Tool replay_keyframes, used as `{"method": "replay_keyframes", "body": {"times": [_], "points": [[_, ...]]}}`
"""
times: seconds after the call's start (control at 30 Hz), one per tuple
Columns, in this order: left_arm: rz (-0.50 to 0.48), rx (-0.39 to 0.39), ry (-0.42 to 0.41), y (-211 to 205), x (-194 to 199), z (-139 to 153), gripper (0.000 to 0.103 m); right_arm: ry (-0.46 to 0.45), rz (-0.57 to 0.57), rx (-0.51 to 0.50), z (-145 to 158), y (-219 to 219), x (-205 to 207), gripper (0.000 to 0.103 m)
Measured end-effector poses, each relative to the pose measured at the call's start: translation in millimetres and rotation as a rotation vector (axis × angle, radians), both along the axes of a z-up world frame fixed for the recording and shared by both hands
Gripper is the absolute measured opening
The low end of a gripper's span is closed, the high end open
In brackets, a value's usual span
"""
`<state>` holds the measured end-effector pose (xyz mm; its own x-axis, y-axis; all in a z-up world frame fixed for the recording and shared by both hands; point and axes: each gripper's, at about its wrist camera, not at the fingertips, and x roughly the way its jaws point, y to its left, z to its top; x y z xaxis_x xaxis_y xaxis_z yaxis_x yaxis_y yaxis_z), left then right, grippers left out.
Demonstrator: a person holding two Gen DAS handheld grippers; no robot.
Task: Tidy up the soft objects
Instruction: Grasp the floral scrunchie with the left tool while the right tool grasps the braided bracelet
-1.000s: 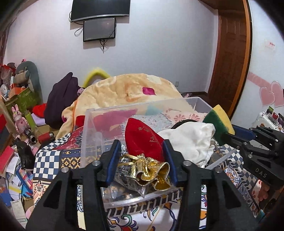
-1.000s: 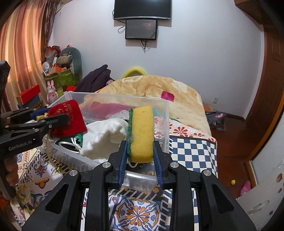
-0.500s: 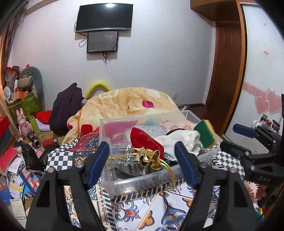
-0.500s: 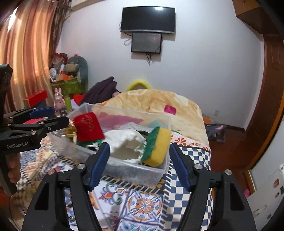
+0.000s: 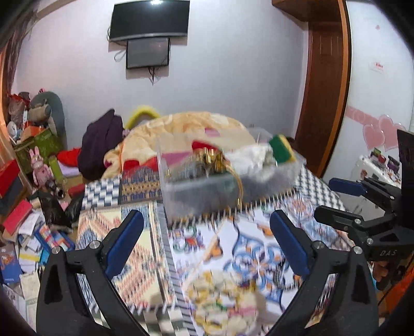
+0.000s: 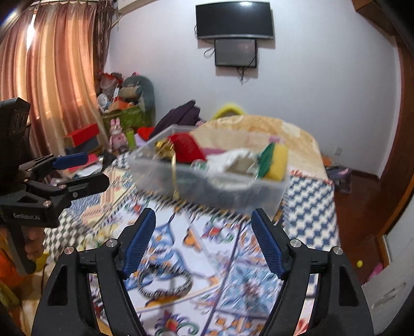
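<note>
A clear plastic bin stands on the patterned bedspread, also in the right wrist view. It holds a red pouch, gold bells, a white cloth and a yellow-green sponge. My left gripper is open and empty, well back from the bin. My right gripper is open and empty, also back from the bin. A pale plush item lies blurred below the left gripper. A patterned hair band lies below the right gripper.
A peach blanket is heaped behind the bin. Toys, boxes and books clutter the floor on the left. A wooden door is on the right. A TV hangs on the far wall.
Both grippers opened, leaving the red pouch with bells and the sponge in the bin, then pulled back and away from it.
</note>
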<state>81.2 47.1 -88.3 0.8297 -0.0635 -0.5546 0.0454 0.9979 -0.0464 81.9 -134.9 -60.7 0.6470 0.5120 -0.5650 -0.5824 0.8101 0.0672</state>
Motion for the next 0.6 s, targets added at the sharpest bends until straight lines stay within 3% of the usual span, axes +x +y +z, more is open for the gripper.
{"method": "replay_keyframes", "body": {"times": [0.37, 0.6], "points": [[-0.010, -0.072, 0.169, 2.2, -19.8, -55.4, 0.099, 0.169, 0.060, -0.017, -45.3, 14.4, -19.0, 0.074], [-0.027, -0.070, 0.202, -0.1, -24.5, -73.0, 0.099, 0.211, 0.115, -0.044, -63.4, 24.5, -24.9, 0.073]]}}
